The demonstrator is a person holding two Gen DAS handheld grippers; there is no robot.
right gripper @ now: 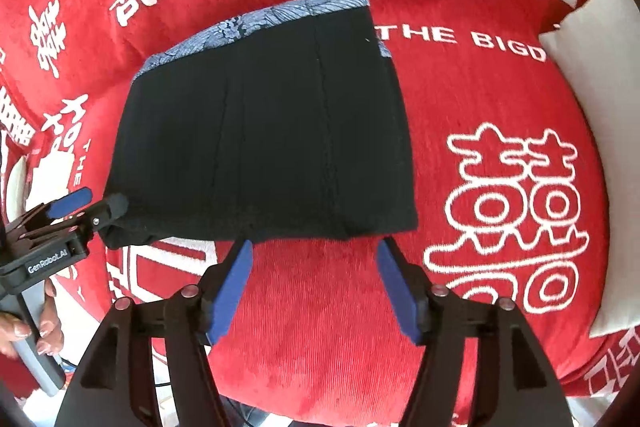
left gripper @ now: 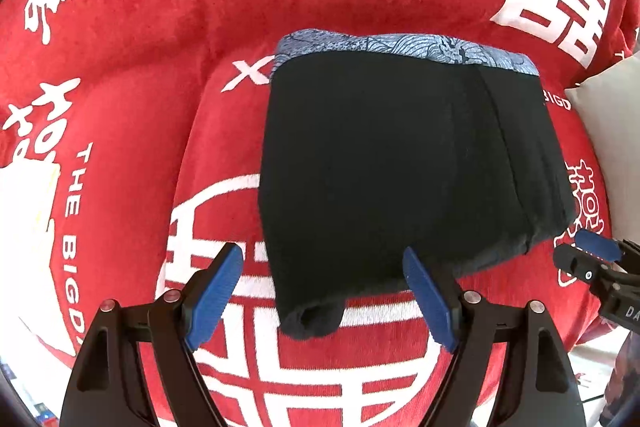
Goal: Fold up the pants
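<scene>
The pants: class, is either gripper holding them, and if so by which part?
Nothing is held. Both the left gripper and right gripper have open jaws near the hem edge of the black pants.

Pants (left gripper: 400,163) on blanket (left gripper: 160,39); pillow (left gripper: 612,131) right of pants.

red blanket (left gripper: 160,67) with white characters, pale pillow (right gripper: 592,107) at its edge

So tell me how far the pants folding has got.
Mostly done, it seems: the black pants lie in a compact folded stack on the red blanket, patterned waistband at the far edge. Nothing is in hand; the left gripper and right gripper are both open at the near hem. Whether another fold is left, I can't tell.
</scene>
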